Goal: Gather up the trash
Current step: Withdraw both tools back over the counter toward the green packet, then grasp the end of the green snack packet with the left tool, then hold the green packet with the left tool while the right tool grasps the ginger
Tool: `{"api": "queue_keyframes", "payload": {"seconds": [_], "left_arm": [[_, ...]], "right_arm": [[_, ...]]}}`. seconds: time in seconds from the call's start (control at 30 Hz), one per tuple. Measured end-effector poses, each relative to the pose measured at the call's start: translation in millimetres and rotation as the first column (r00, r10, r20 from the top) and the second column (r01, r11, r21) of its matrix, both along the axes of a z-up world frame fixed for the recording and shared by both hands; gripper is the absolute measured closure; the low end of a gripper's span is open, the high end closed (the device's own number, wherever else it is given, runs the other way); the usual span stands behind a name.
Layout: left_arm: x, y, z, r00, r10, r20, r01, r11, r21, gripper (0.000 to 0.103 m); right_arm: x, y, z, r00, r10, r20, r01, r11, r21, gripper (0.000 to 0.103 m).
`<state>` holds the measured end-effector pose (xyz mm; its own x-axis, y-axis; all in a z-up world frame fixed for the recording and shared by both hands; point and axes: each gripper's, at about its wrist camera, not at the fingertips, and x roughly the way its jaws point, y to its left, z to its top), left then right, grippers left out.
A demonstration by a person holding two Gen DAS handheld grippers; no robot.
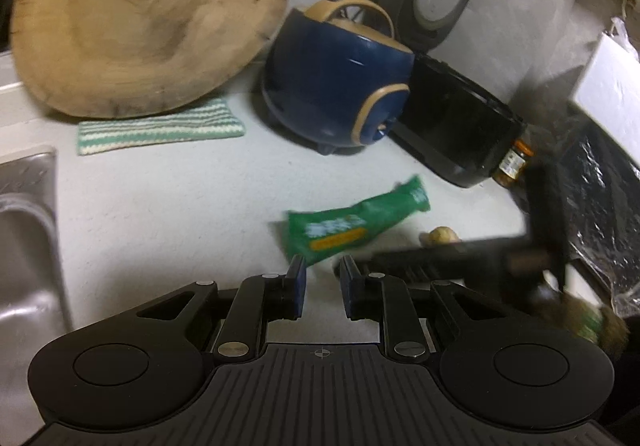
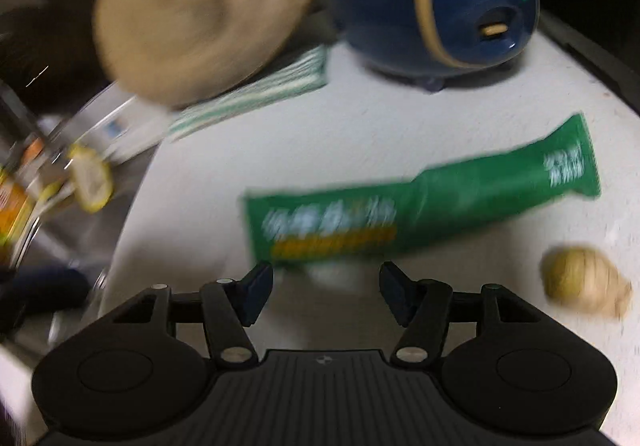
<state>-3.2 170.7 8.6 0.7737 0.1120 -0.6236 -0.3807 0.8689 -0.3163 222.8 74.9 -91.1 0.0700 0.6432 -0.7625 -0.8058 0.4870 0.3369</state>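
Trash collection looks to be at an early stage, judging by what lies loose on the pale counter [image 1: 168,206]. A green wrapper [image 2: 420,202], long and crinkled with white and yellow print, lies flat on the counter, touched by nothing. Just beside its right end sits a small tan lump [image 2: 584,282], possibly ginger or a food scrap; blur makes it hard to say.

The right gripper [image 2: 326,278] hovers low over the counter with its jaws spread wide and empty. The near edge of the wrapper lies just ahead of the blue fingertips [image 2: 256,282], roughly lined up with the gap.

The left gripper [image 1: 322,266] has its jaws parted by a narrower gap, also empty. In its view the wrapper lies just ahead, its near corner close to the left fingertip. A black shape crossing that view at the right appears to be the other gripper, blurred.

Behind stand a blue rice cooker [image 1: 336,82], a round wooden board [image 1: 148,18] leaning on a striped green cloth [image 1: 160,130], a black appliance [image 1: 460,126] and a steel sink [image 1: 24,246] at the left. A dark plastic bag [image 1: 600,174] at the far right may be the trash bag.

Nothing appears collected yet; wrapper and lump both remain to pick up.
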Motion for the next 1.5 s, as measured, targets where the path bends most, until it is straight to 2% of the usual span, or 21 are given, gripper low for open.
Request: {"api": "queue_keyframes", "payload": {"seconds": [0.07, 0.13, 0.17, 0.27, 0.4, 0.47, 0.5, 0.57, 0.6, 0.73, 0.8, 0.87, 1.0, 1.07, 1.13, 1.17, 1.2, 1.33, 1.5], "left_arm": [[16.0, -0.4, -2.6, 1.0, -0.028, -0.007, 0.028, 1.0, 0.01, 0.082], [38.0, -1.0, -4.7, 0.998, -0.065, -0.007, 0.065, 0.998, 0.024, 0.082], [52.4, -1.3, -5.1, 0.996, -0.086, -0.003, 0.086, 0.996, 0.035, 0.082], [98.6, 5.3, -9.4, 0.995, -0.098, 0.017, 0.098, 0.995, 0.025, 0.082], [154.7, 24.6, -32.2, 0.998, -0.058, -0.023, 0.058, 0.998, 0.014, 0.082], [173.3, 36.6, -49.6, 0.996, -0.052, -0.072, 0.051, 0.998, -0.024, 0.082], [178.4, 41.7, -58.5, 0.994, -0.061, -0.096, 0.055, 0.996, -0.066, 0.082], [178.6, 43.5, -69.8, 0.987, -0.091, -0.132, 0.074, 0.989, -0.132, 0.082], [175.1, 41.2, -71.3, 0.985, -0.11, -0.132, 0.091, 0.986, -0.141, 0.082], [153.7, 11.1, -70.1, 0.959, -0.249, -0.134, 0.233, 0.964, -0.124, 0.082], [144.8, -8.0, -63.9, 0.949, -0.275, -0.158, 0.269, 0.961, -0.059, 0.082], [134.9, -25.2, -50.5, 0.958, -0.255, -0.135, 0.263, 0.963, 0.049, 0.082], [134.3, -51.3, -39.0, 0.959, -0.265, -0.1, 0.275, 0.955, 0.106, 0.082], [143.6, -67.4, -45.0, 0.944, -0.288, -0.16, 0.315, 0.932, 0.179, 0.08], [154.7, -81.3, -59.4, 0.928, -0.262, -0.266, 0.33, 0.908, 0.257, 0.079], [159.1, -85.0, -66.2, 0.92, -0.26, -0.292, 0.34, 0.902, 0.267, 0.079], [160.2, -85.6, -69.4, 0.917, -0.267, -0.295, 0.347, 0.9, 0.264, 0.077], [164.5, -87.1, -72.4, 0.908, -0.312, -0.28, 0.374, 0.904, 0.206, 0.049], [165.6, -87.9, -72.8, 0.906, -0.339, -0.252, 0.386, 0.906, 0.17, 0.04]], "right_arm": [[-8.1, -21.6, 12.1, 0.999, 0.004, 0.041, -0.005, 1.0, 0.028, 0.041], [-10.6, -42.1, 27.3, 0.993, -0.035, 0.116, 0.029, 0.998, 0.049, 0.033], [-9.8, -53.4, 35.4, 0.984, -0.075, 0.162, 0.067, 0.996, 0.054, 0.025], [-7.4, -88.4, 53.4, 0.942, -0.191, 0.278, 0.183, 0.982, 0.054, 0.022], [-1.4, -124.6, 55.4, 0.918, -0.283, 0.279, 0.282, 0.958, 0.042, 0.021], [0.4, -141.8, 50.0, 0.907, -0.316, 0.277, 0.324, 0.946, 0.021, 0.021], [0.8, -148.6, 47.3, 0.903, -0.328, 0.279, 0.339, 0.941, 0.009, 0.021], [3.4, -167.5, 40.9, 0.894, -0.35, 0.28, 0.368, 0.93, -0.015, 0.021], [4.1, -171.9, 36.6, 0.889, -0.361, 0.281, 0.383, 0.923, -0.028, 0.021], [5.5, -185.5, 24.1, 0.872, -0.387, 0.301, 0.424, 0.904, -0.064, 0.021], [5.5, -183.6, 19.1, 0.865, -0.394, 0.31, 0.433, 0.899, -0.067, 0.021], [5.7, -176.5, 20.2, 0.856, -0.403, 0.324, 0.44, 0.897, -0.048, 0.021], [4.4, -162.9, 24.5, 0.85, -0.408, 0.332, 0.433, 0.901, -0.002, 0.021], [3.3, -154.6, 25.4, 0.856, -0.401, 0.327, 0.423, 0.906, 0.003, 0.021], [1.4, -152.2, 25.2, 0.861, -0.387, 0.329, 0.41, 0.912, 0.001, 0.021], [-0.2, -152.4, 25.2, 0.862, -0.38, 0.335, 0.404, 0.915, -0.001, 0.021], [-1.7, -153.5, 24.9, 0.862, -0.373, 0.343, 0.399, 0.917, -0.004, 0.021], [-2.0, -161.6, 21.2, 0.858, -0.377, 0.349, 0.409, 0.912, -0.02, 0.021], [4.1, -171.7, 13.5, 0.851, -0.422, 0.312, 0.453, 0.891, -0.03, 0.021]]}}
